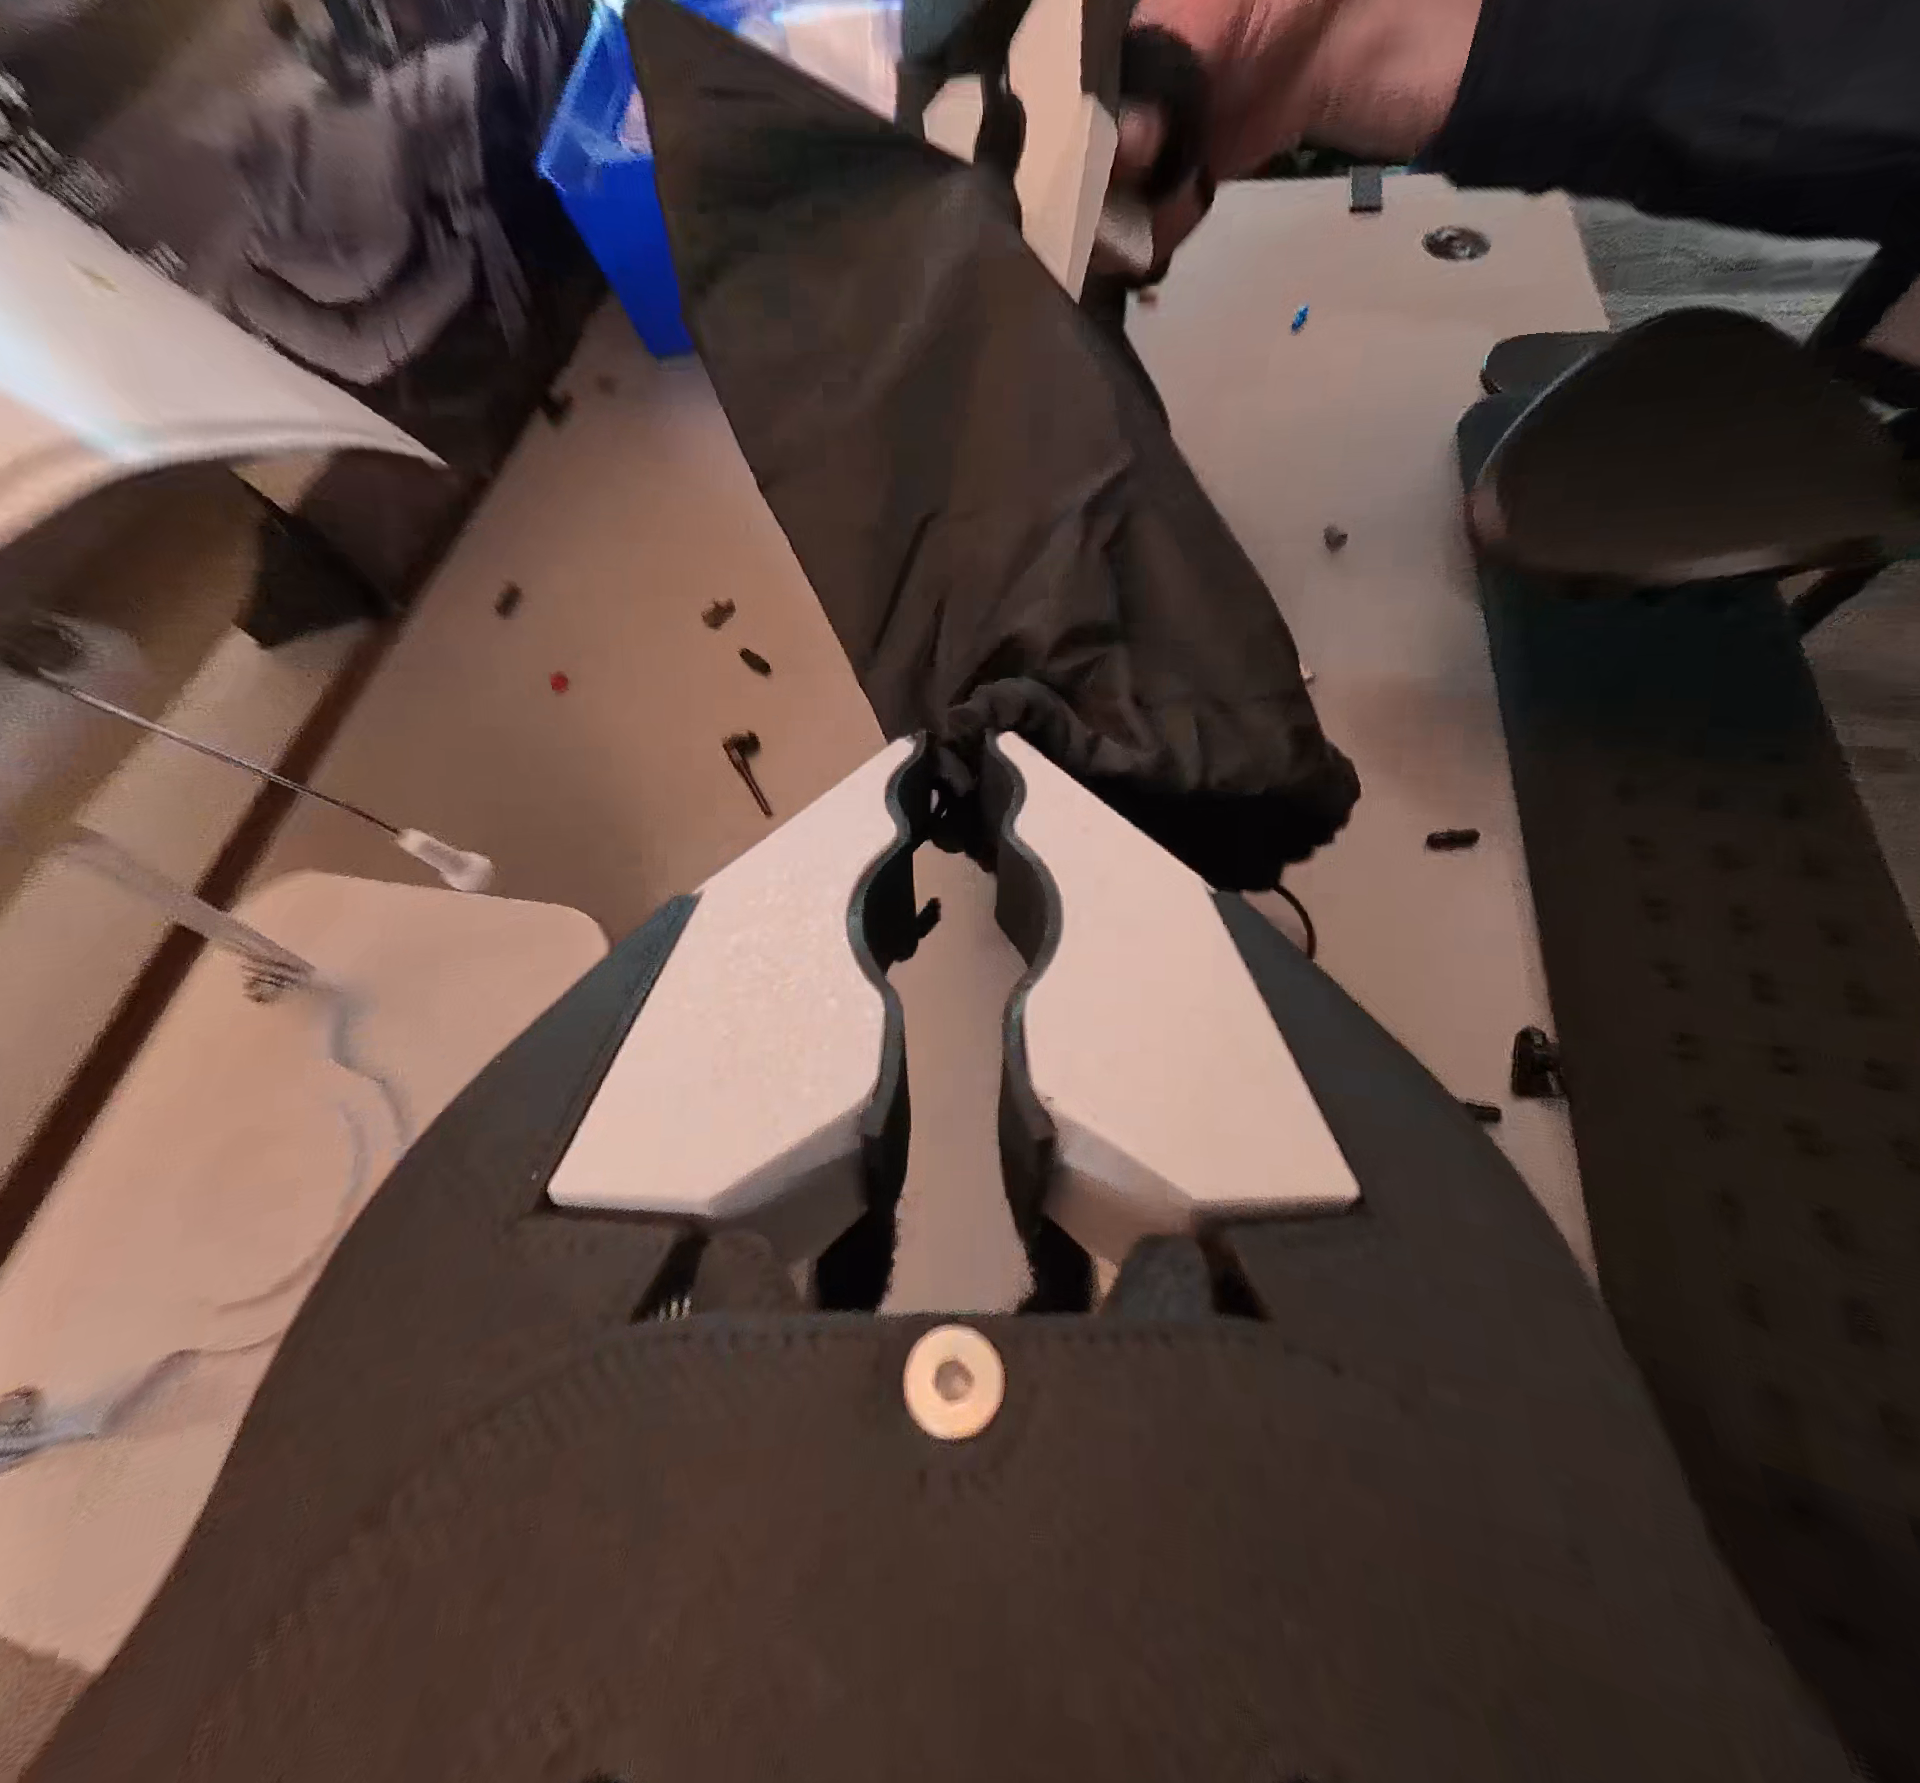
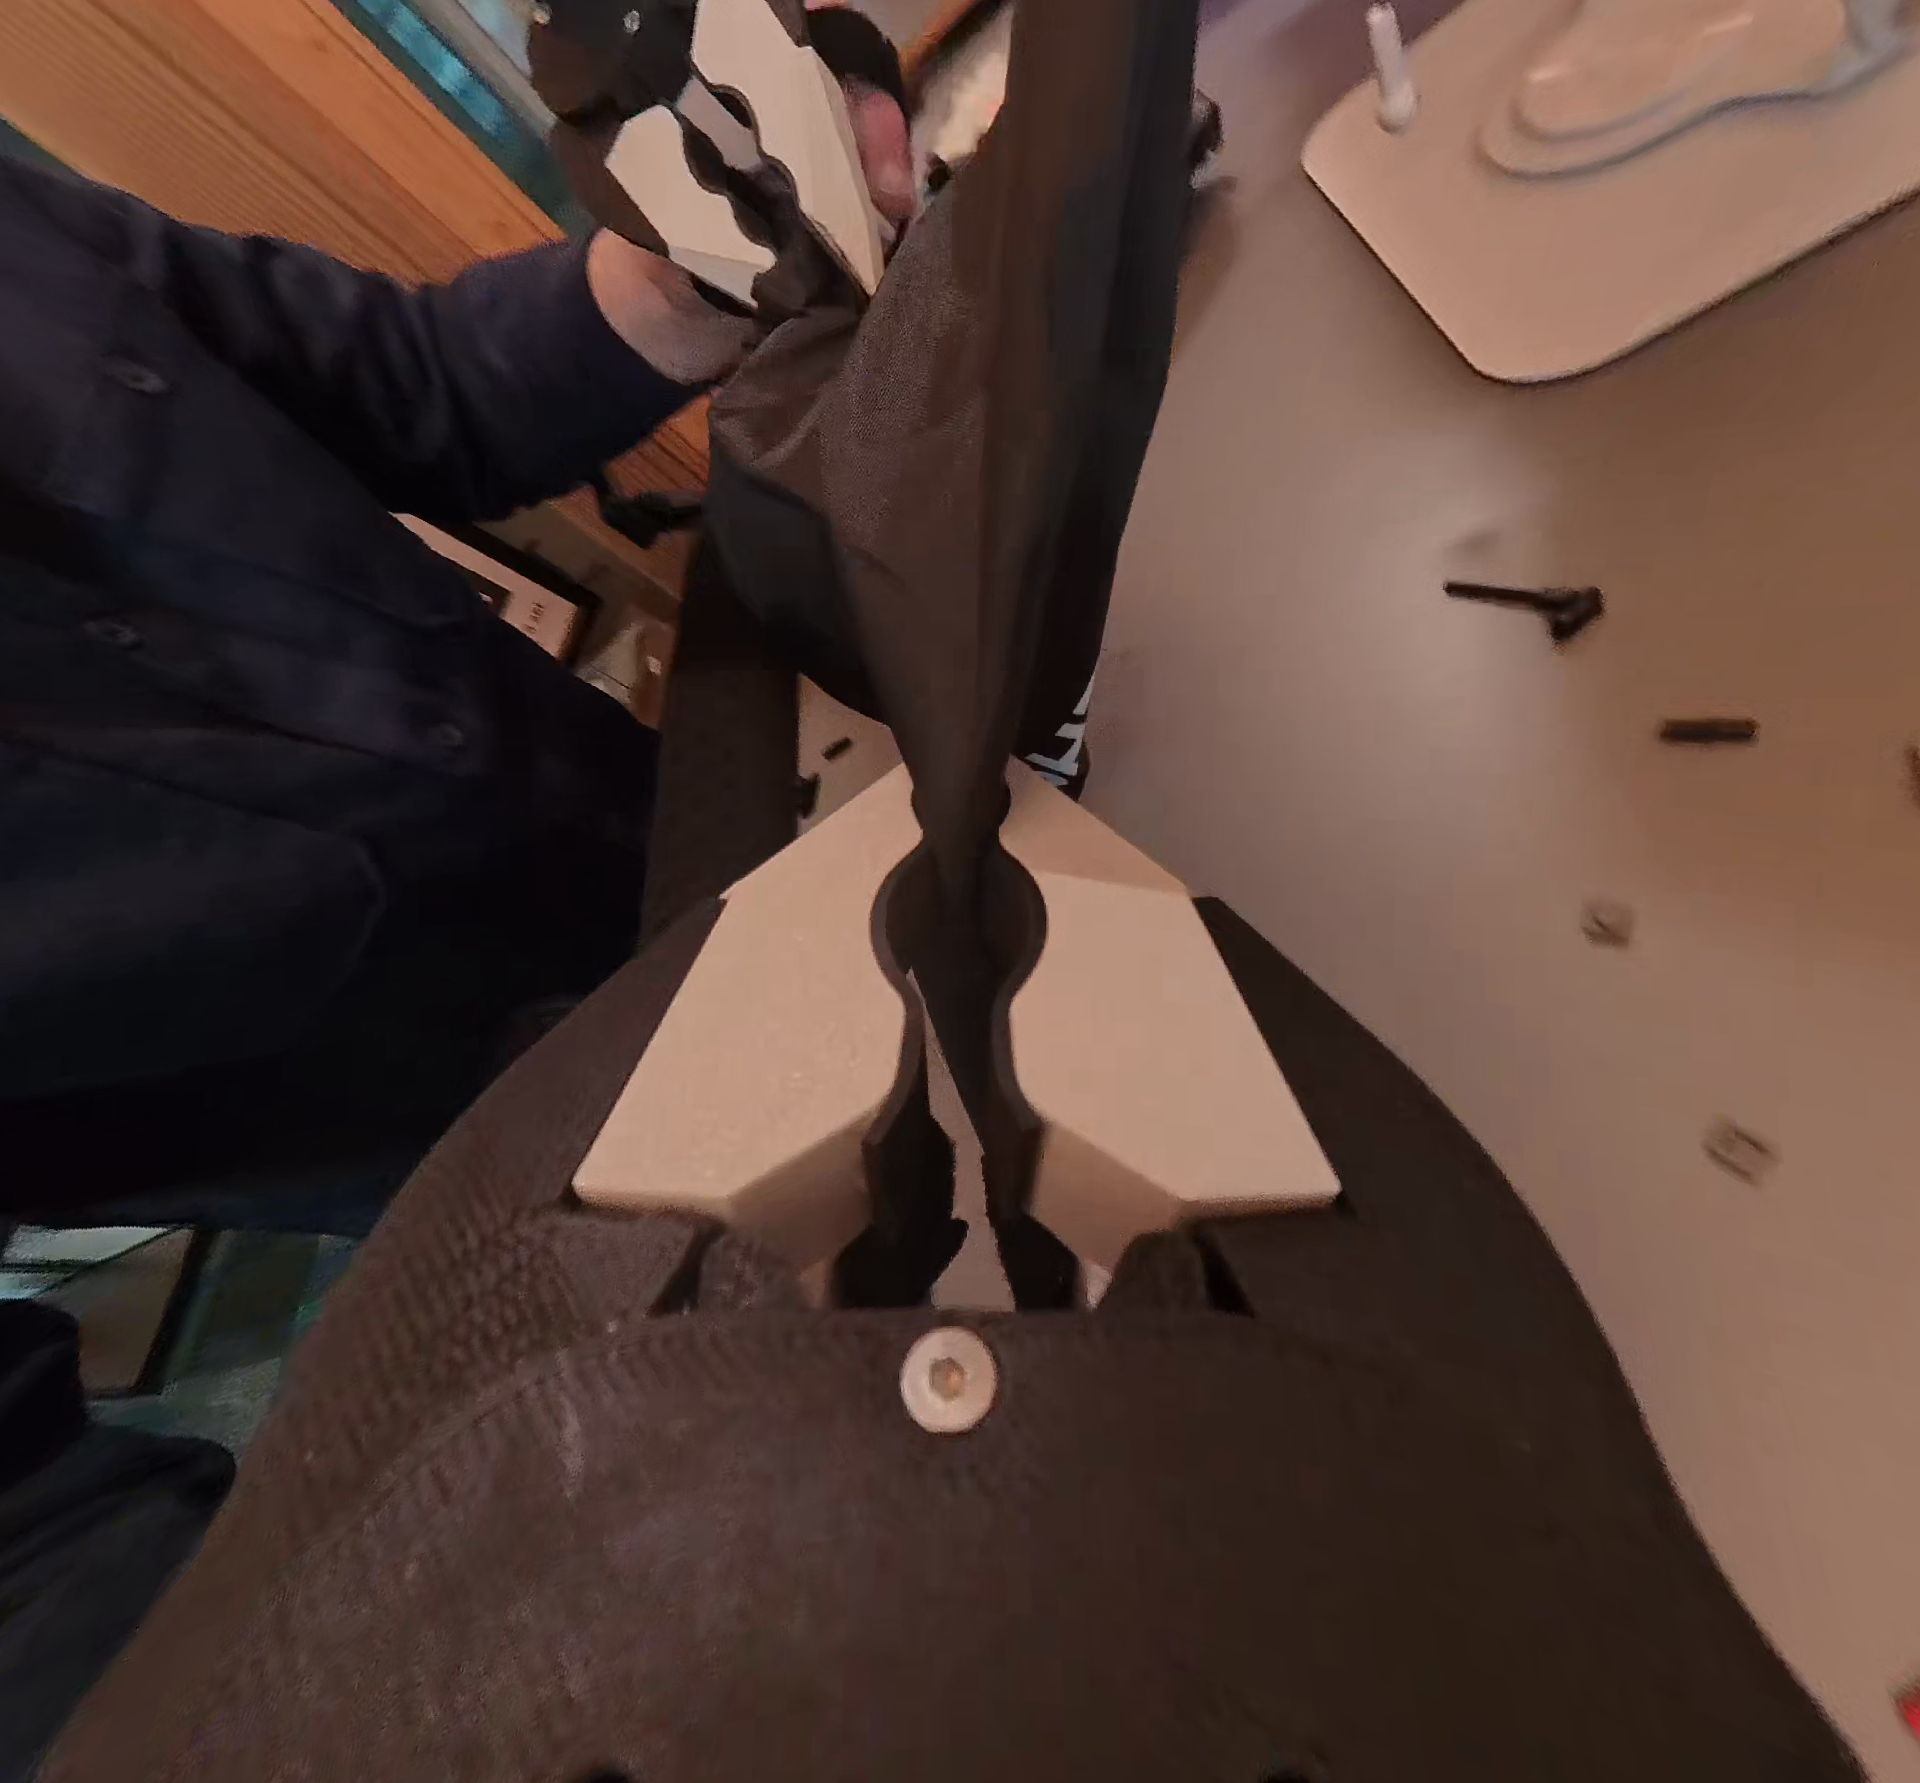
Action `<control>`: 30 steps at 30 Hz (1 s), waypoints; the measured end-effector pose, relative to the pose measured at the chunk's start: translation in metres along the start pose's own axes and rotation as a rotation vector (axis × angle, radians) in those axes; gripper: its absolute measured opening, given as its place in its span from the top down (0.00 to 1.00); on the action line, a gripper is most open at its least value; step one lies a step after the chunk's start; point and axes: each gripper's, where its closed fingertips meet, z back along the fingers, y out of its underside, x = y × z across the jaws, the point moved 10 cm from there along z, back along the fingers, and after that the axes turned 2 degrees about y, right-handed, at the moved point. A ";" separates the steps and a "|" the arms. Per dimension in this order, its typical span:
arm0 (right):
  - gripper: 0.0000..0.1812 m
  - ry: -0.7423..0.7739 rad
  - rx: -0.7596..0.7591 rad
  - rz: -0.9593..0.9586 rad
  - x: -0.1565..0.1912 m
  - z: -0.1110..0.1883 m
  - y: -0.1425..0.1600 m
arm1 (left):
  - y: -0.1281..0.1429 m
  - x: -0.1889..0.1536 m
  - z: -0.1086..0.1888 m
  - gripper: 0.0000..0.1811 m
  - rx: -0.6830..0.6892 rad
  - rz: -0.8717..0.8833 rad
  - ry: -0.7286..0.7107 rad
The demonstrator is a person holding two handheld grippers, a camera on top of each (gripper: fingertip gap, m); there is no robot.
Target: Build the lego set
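Black drawstring bag (image 1: 935, 445) hangs stretched over the worktop (image 1: 582, 590) between both tools. Left tool (image 1: 958, 757) is pinched nearly closed on the gathered cord mouth; right tool (image 2: 961, 814) is clamped on a bottom corner. Thin matte fabric: soft, light, likely slippery, so bunched seams probably grip best. Small hard lego pieces (image 1: 743, 767) lie scattered below.

Showing even, soft indoor light on both views, warmer and more orange on the right wrist view. Casting only faint shadows under the black bag (image 1: 935, 445) onto the pale table (image 1: 582, 611). Smearing heavily with motion blur along the left edge of the left wrist view. Bending straight lines at the borders through wide-angle distortion. Keeping the near left tool (image 1: 958, 746) and right tool (image 2: 961, 803) sharp, softening small far pieces.
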 end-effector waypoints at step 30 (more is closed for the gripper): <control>1.00 0.531 0.527 0.334 0.065 -0.033 -0.058 | -0.045 0.054 -0.045 0.87 -0.093 0.257 0.160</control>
